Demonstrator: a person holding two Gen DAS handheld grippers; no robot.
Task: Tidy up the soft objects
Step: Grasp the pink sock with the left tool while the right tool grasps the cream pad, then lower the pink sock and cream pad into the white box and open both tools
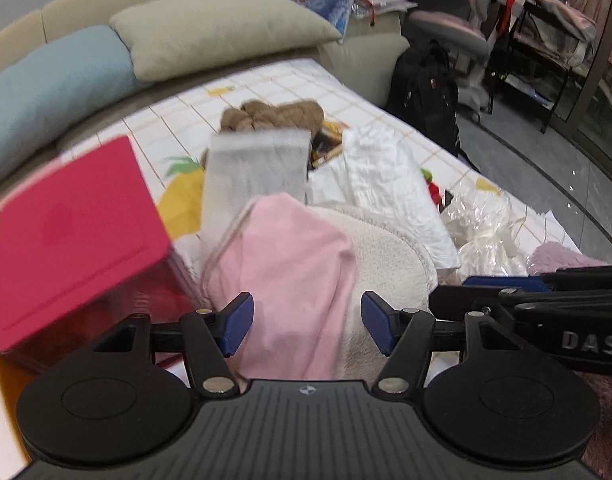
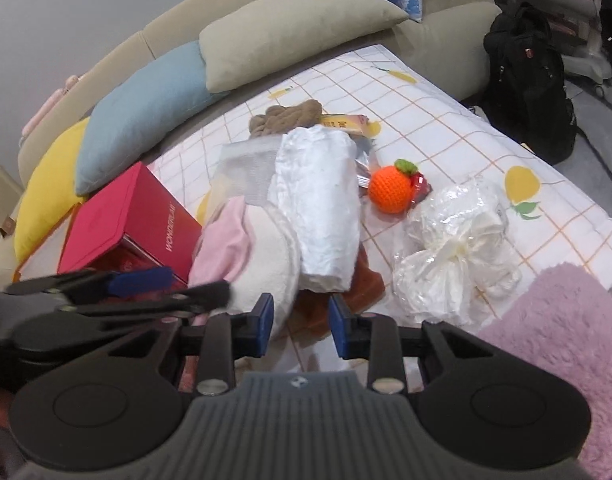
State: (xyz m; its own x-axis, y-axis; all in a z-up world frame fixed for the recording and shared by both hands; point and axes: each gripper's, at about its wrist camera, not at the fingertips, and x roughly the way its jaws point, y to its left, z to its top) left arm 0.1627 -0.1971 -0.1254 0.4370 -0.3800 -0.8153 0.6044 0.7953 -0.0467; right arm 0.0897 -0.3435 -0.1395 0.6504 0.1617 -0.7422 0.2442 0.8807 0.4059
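Note:
A heap of soft things lies on the checked bed sheet (image 2: 445,120). My left gripper (image 1: 307,322) is open and empty just above a pink cloth (image 1: 290,264) lying on a cream fleece pad (image 1: 389,264). A grey-white cloth (image 1: 254,176) and a brown braided plush (image 1: 274,114) lie beyond. My right gripper (image 2: 301,326) is open and empty over a rust-brown cloth (image 2: 337,300), in front of a white crinkled roll (image 2: 321,208). An orange crocheted fruit (image 2: 391,188) and a clear plastic bundle (image 2: 453,256) lie to the right. The pink cloth (image 2: 226,244) also shows in the right wrist view.
A red box (image 1: 70,240) stands at the left of the heap. Blue (image 2: 142,112), beige (image 2: 294,32) and yellow (image 2: 50,188) pillows line the sofa back. A lilac fluffy fabric (image 2: 557,344) lies at the near right. A black backpack (image 2: 529,80) stands on the floor.

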